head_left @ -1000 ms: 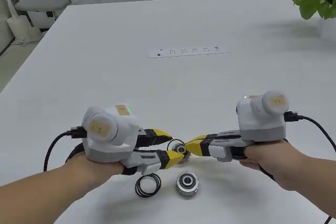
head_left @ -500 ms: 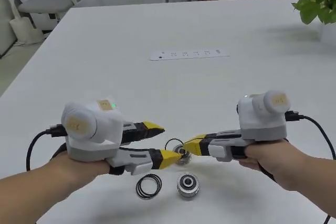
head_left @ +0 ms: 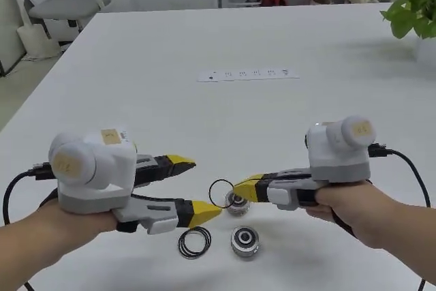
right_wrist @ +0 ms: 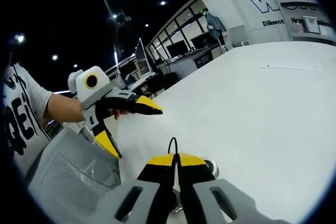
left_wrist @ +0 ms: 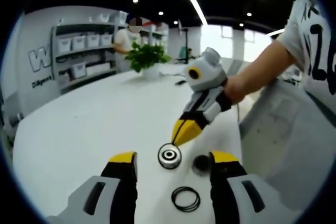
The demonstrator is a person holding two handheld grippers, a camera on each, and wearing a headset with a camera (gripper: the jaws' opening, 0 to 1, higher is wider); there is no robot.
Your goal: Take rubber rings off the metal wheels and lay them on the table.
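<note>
Right gripper (head_left: 238, 189) level, jaws seemingly pinching rubber ring (head_left: 210, 193) — left gripper (head_left: 201, 187) agape

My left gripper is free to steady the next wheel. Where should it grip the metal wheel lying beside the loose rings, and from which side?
Probably across its outer rim, coming down from above. The metal wheel lies flat, hub face up, so opposite sides of the rim are exposed; the loose rings crowd its left side, and the left gripper is open.
</note>
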